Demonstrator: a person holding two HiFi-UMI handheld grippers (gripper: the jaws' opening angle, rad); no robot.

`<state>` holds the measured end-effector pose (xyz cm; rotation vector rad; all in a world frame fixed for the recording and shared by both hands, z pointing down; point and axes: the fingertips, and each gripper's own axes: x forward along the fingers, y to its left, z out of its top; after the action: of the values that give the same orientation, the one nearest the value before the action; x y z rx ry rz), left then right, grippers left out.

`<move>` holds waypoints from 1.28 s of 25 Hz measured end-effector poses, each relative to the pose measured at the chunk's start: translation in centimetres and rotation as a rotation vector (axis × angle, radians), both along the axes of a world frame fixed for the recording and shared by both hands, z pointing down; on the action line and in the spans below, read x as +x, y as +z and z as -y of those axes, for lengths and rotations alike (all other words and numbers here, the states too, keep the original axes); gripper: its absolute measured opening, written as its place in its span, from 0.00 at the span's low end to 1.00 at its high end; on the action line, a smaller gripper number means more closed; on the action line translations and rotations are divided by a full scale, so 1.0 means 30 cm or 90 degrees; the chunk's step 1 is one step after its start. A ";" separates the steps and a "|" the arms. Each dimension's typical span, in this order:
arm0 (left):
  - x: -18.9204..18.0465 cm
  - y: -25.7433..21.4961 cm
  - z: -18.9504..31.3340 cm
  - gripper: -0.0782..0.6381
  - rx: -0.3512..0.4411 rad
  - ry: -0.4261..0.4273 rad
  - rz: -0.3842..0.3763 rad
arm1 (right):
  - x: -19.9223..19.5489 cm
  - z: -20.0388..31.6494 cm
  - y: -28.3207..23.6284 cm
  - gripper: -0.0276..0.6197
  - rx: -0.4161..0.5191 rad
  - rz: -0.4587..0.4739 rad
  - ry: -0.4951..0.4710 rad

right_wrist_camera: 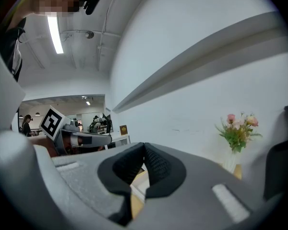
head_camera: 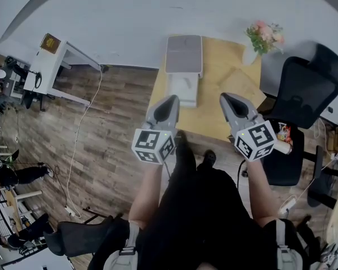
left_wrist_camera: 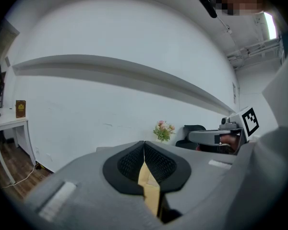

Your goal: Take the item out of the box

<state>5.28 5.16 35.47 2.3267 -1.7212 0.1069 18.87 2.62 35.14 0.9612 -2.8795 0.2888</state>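
The person stands at the near edge of a light wooden table (head_camera: 228, 66) and holds 2 grippers out over it, side by side and apart. The box (head_camera: 183, 89) lies on the table at 12 o'clock from the person. It is a pale tray with a grey lid (head_camera: 184, 54) lying open at its far side. Something white lies inside, too small to make out.

In the head view, the tips of the left gripper (head_camera: 169, 101) show over the box's near left corner, so the box lies at 1 o'clock from them. The tips of the right gripper (head_camera: 226, 98) sit to the other side, with the box at 9 o'clock from them and a strip of bare table between. The box thus lies between the 2 grippers and a little beyond them.

In the left gripper view the black ribbed pads (left_wrist_camera: 132, 163) meet at their tips with nothing between them, and only table wood shows through the slit below. In the right gripper view the pads (right_wrist_camera: 159, 166) are likewise pressed together and empty.

A vase of flowers (head_camera: 265, 36) stands at the table's far right corner, at 1 o'clock from the right gripper. A black chair (head_camera: 307, 86) stands at 3 o'clock and a white desk (head_camera: 48, 66) at 10 o'clock.
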 end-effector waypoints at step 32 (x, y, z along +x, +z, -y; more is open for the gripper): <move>-0.396 0.224 0.393 0.13 -0.085 0.120 -0.039 | -0.458 0.302 0.193 0.05 -0.081 -0.102 0.074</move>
<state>-6.59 -6.63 42.18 2.3630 -1.4179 0.1760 5.14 -6.44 40.92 1.0778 -2.6320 0.3799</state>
